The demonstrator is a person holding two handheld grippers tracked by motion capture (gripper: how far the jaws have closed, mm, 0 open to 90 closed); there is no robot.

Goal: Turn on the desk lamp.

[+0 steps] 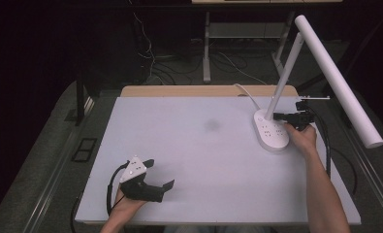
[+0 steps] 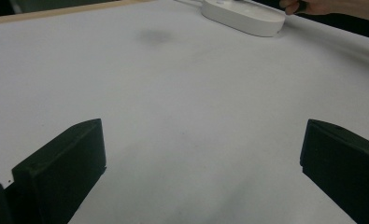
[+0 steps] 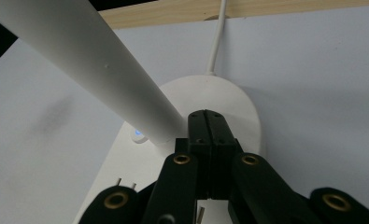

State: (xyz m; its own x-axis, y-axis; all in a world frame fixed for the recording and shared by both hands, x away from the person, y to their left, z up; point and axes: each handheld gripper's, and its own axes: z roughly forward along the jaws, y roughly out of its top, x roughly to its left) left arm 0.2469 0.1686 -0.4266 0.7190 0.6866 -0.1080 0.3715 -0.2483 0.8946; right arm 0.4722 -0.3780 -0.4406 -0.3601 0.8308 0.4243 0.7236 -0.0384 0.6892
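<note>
Right claw (image 3: 208, 122) closed, empty, tips over lamp base (image 3: 238, 107) beside the stem. Left claw (image 1: 152, 174) open, idle on surface (image 1: 199, 160). Press buttons squarely, lightly.

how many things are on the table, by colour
white: 1, the desk lamp with its cord
black: 2, the left gripper and the right gripper
total: 3
</note>
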